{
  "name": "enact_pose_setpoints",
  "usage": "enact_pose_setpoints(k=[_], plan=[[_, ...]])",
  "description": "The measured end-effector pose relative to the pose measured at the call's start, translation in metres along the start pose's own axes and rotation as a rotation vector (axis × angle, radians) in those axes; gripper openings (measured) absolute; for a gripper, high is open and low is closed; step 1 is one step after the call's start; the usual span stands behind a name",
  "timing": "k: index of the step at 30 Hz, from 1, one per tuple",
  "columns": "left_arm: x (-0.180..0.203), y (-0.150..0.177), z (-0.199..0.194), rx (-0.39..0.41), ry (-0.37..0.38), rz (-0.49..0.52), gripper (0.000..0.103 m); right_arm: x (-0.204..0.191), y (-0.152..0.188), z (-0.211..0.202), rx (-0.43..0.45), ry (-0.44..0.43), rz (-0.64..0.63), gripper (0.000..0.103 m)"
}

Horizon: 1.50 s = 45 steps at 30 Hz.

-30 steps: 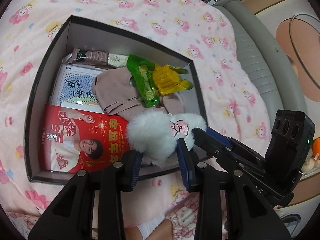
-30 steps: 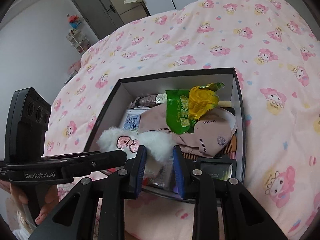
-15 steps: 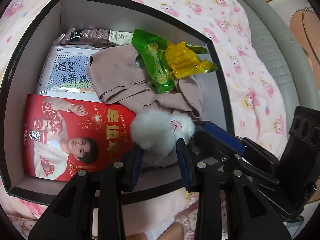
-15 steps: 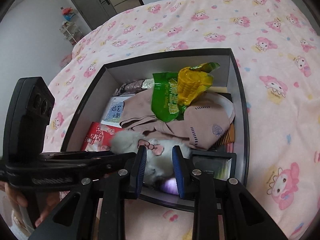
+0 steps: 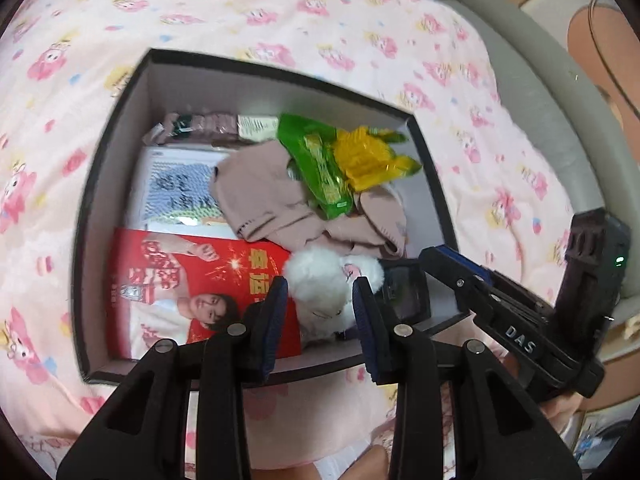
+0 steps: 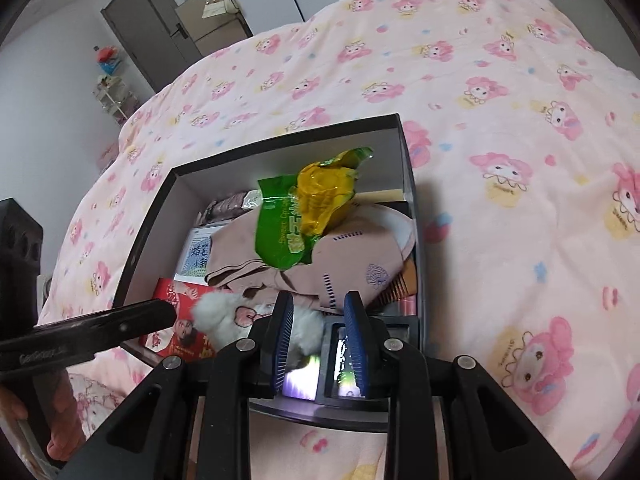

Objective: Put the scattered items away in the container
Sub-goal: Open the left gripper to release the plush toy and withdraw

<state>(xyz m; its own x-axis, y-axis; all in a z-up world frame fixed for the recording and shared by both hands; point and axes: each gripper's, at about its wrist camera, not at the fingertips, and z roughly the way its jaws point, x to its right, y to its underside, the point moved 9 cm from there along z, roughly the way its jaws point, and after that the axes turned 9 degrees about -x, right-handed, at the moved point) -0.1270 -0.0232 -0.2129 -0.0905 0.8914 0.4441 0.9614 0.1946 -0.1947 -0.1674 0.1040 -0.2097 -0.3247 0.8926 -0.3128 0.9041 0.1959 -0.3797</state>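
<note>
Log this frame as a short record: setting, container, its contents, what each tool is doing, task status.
Setting: pink cartoon-print blanket on a bed
Container: open black box on the blanket
Contents: red packet, printed booklet, beige garment, green snack bag on top of the garment
Left tool: closed on white fluffy item, near the box's front wall
Right tool: at the same item, fluff against one pad; grip unclear
Status: fluffy item within the box walls, not yet released
</note>
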Motion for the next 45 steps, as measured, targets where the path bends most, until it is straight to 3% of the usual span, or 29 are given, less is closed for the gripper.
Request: enact_pose_setpoints(k=[5,7,11,13,16,19,23,25,26,27,30,32,36,39,45], plan=[[-0.004,-0.002,0.034,-0.088,-0.055,-0.016,0.032,-0.015,0.007,0.011,-0.043,-0.008,-0.062,0.024],[-0.007,-0.001,0.037,-0.114,-0.016,-0.044,0.032,-0.016,0.010,0.015,-0.053,0.002,-0.072,0.024],[0.001,-0.009,0.012,-0.030,0.026,0.004,0.031,-0.010,0.005,0.019,-0.067,0.010,-0.048,0.024],[0.000,-0.011,0.014,-0.043,0.036,-0.002,0.031,-0.012,0.001,0.021,-0.071,0.006,-0.049,0.024],[-0.011,-0.011,0.030,-0.091,-0.035,-0.022,0.031,-0.025,-0.001,0.034,-0.109,-0.024,-0.080,0.024],[-0.019,-0.013,0.040,-0.103,-0.015,-0.045,0.032,-0.033,0.007,0.051,-0.180,-0.062,-0.085,0.024],[-0.018,-0.015,0.038,-0.086,0.016,-0.047,0.032,-0.029,0.007,0.057,-0.178,-0.031,-0.089,0.024],[-0.016,-0.017,0.030,-0.058,0.002,-0.033,0.033,-0.026,0.006,0.054,-0.167,-0.007,-0.082,0.024],[-0.013,-0.020,0.021,-0.022,-0.026,-0.026,0.043,-0.024,0.006,0.051,-0.156,0.025,-0.079,0.024],[-0.011,-0.021,0.014,0.015,-0.042,-0.019,0.058,-0.022,0.005,0.044,-0.136,0.045,-0.073,0.024],[0.000,-0.030,-0.018,0.158,-0.091,0.025,0.080,-0.027,0.003,0.017,-0.063,0.020,-0.050,0.032],[0.010,-0.038,-0.040,0.229,-0.136,0.057,0.086,-0.027,-0.001,-0.008,0.019,0.079,-0.044,0.053],[0.025,-0.039,-0.086,0.350,-0.207,0.095,0.102,-0.031,-0.005,-0.051,0.126,0.177,-0.025,0.077],[0.035,-0.032,-0.122,0.430,-0.235,0.126,0.102,-0.040,-0.004,-0.084,0.191,0.211,-0.029,0.081],[0.049,-0.002,-0.173,0.505,-0.257,0.134,0.102,-0.056,0.005,-0.140,0.259,0.238,-0.035,0.082]])
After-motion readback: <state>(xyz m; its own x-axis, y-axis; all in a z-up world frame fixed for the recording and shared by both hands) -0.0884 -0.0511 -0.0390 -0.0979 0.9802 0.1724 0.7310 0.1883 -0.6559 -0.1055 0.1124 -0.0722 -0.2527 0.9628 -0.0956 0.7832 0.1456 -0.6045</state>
